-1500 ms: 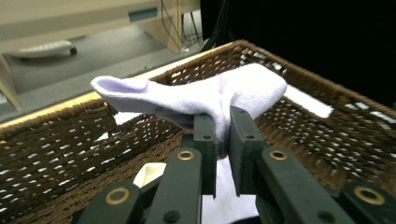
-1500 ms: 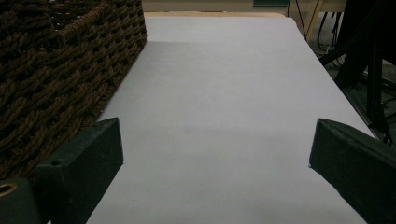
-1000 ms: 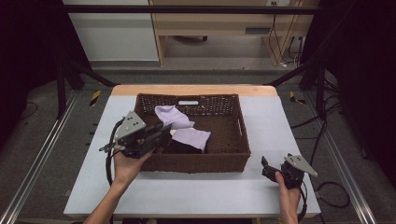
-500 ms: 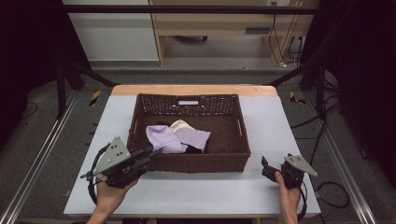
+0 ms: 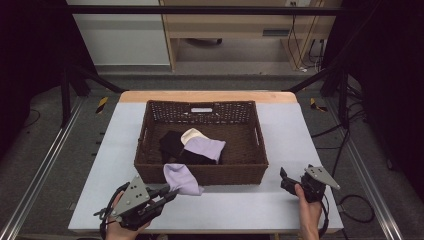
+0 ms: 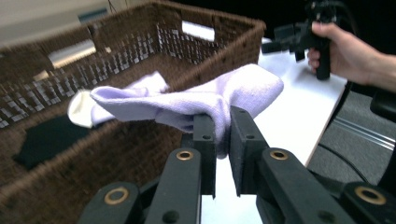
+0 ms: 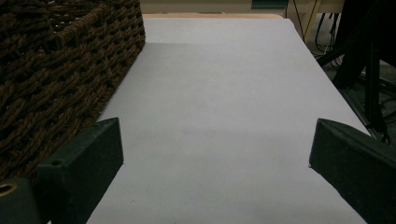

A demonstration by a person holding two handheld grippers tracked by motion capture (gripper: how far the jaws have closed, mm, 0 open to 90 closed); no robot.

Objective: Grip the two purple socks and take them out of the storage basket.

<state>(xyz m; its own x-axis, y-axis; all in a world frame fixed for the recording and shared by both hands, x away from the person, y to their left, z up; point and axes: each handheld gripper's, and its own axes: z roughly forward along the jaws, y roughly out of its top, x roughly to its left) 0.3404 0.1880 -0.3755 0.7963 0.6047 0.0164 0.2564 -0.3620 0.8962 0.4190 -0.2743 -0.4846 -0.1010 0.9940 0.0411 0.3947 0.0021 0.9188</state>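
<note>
High view: brown wicker basket [image 5: 200,172] at centre of pale desk [image 5: 310,135]; lavender cloth [image 5: 181,179] draped over basket's near rim, hanging down outside of front wall; second lavender cloth [image 5: 205,148], cream cloth [image 5: 192,135] and black cloth [image 5: 171,145] lying inside basket; left hand-held gripper [image 5: 169,192] at near left of desk, tips at lavender cloth; right hand-held gripper [image 5: 283,178] near right front corner of basket, apart from it.

Left gripper view: jaws nearly closed, pinching fold of lavender cloth [image 6: 205,100]; cloth above basket rim [image 6: 219,56]; other hand [image 6: 343,49] with its gripper farther off over desk.

Right gripper view: jaws spread wide, nothing between them; bare desk [image 7: 219,116] ahead; basket wall [image 7: 60,74] just beside left jaw.
</note>
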